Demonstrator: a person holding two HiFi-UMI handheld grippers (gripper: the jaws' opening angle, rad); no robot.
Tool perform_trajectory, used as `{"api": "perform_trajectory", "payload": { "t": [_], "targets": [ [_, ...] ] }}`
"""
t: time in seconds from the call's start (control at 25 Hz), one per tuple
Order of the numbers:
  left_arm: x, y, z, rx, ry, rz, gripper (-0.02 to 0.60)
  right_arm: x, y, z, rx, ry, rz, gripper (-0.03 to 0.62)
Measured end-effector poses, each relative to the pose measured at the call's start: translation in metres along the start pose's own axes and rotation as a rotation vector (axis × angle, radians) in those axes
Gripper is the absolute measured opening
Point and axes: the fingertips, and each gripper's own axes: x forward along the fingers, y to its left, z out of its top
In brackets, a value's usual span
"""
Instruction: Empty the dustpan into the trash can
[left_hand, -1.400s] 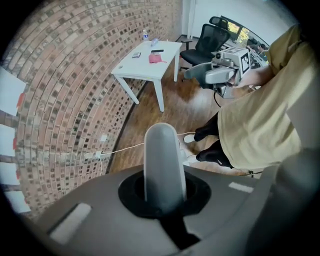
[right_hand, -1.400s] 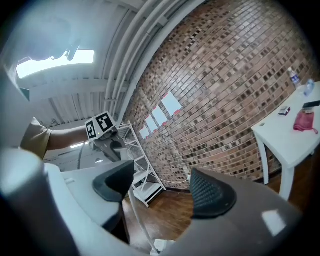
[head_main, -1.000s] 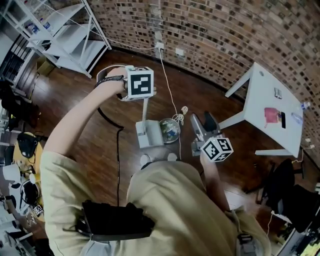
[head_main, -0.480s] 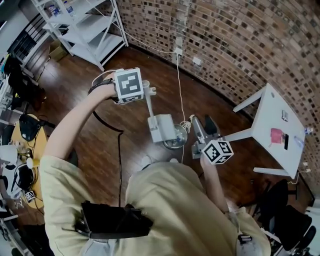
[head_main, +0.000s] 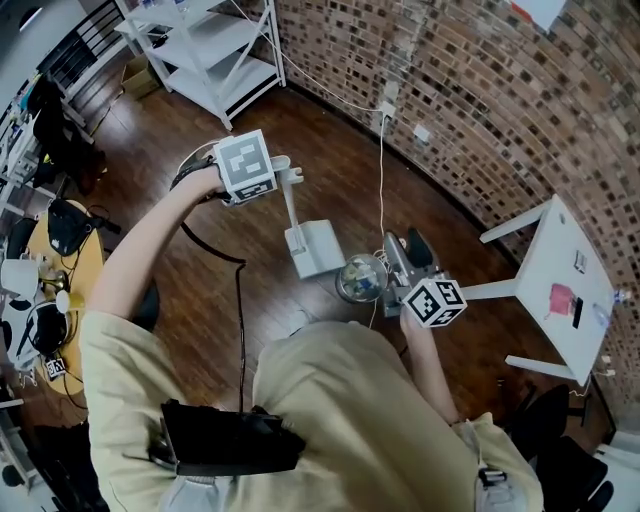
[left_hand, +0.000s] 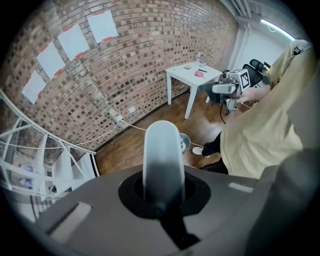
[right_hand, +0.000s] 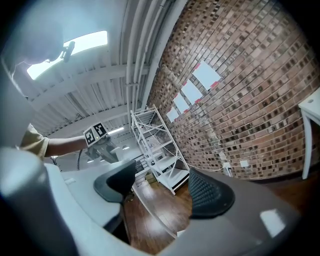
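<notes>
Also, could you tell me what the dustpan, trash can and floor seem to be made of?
The dustpan looks like matte pale plastic: smooth moulded pan and handle. The trash can is probably polished metal, since it mirrors light. The floor is dark glossy wood, with plank seams and reflections.

- We're in a loose, pale sandy-yellow T-shirt (head_main: 340, 400) with short sleeves.
- There's a black pouch (head_main: 225, 440) strapped at our waist.
- A dark strap (head_main: 193, 176) goes round the left wrist.
- Dark trousers (left_hand: 222, 142) and a white shoe (left_hand: 199, 150).
- Left tongs (left_hand: 161, 195): grey moulded shell, plus a white cube (head_main: 245, 165) with black square markers.
- Right tongs (right_hand: 160, 192): same grey, with black ribbed pads (right_hand: 210, 196) and a second cube (head_main: 434, 302).
</notes>
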Motion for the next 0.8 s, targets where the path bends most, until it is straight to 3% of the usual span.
{"api": "perform_trajectory", "payload": {
  "t": [0.12,0.32,0.68,0.8],
  "targets": [
    [0.005,0.007,-0.027,-0.063,0.014,0.015,0.000,0.012,0.010,-0.007,-0.002,0.019,0.029,0.321],
    [0.023,0.009,-0.072,-0.246,0.048,0.009,0.000,0.026,0.016,-0.012,-0.004,0.048,0.050,0.321],
    [0.061,0.005,-0.135,-0.586,-0.041,0.011,0.000,0.042,0.024,-0.025,-0.003,0.081,0.075,0.321],
    [0.077,-0.003,-0.143,-0.655,-0.068,0.003,0.000,0.045,0.024,-0.027,-0.002,0.094,0.067,0.321]
  ]
}}
